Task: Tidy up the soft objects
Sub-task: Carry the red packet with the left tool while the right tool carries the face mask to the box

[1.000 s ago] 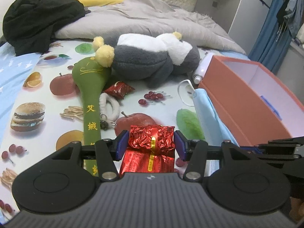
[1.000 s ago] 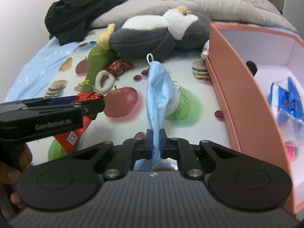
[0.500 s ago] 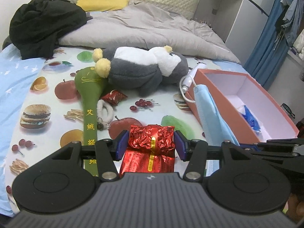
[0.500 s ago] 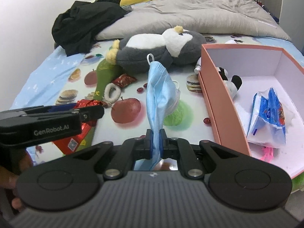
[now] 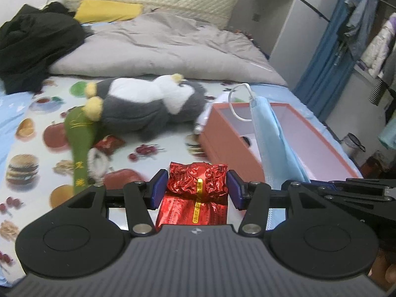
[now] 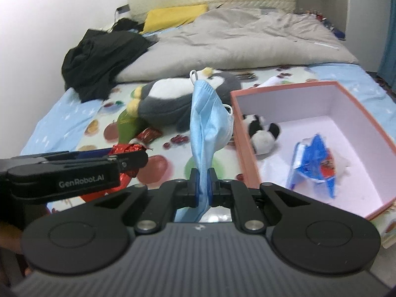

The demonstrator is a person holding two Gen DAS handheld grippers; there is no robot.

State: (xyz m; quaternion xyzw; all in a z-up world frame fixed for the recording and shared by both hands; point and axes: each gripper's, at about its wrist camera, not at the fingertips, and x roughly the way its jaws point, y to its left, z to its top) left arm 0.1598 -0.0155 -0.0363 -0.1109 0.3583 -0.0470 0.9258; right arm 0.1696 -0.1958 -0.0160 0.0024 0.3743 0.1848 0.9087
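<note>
My left gripper (image 5: 197, 188) is shut on a crinkled red foil packet (image 5: 198, 182), held above the fruit-print sheet. My right gripper (image 6: 203, 184) is shut on a light blue face mask (image 6: 204, 128) that stands up from its pads; the same mask (image 5: 271, 133) hangs at the right of the left wrist view. An open salmon-pink box (image 6: 247, 148) lies to the right; inside it are a small panda plush (image 6: 262, 133) and a blue packet (image 6: 313, 160). The left gripper (image 6: 128, 157) with the red packet shows at the left of the right wrist view.
A grey and white penguin plush (image 5: 146, 106), a green club-shaped cushion (image 5: 80, 136), a small red snack packet (image 5: 109, 144) and a white ring (image 5: 97, 164) lie on the sheet. Black clothes (image 5: 32, 49), a grey quilt (image 5: 160, 47) and a yellow pillow (image 5: 106, 12) sit farther back.
Both grippers have risen and pulled back with their loads, so the bed and box look smaller and lower. The inside of the box has come into view. Both grips are unchanged.
</note>
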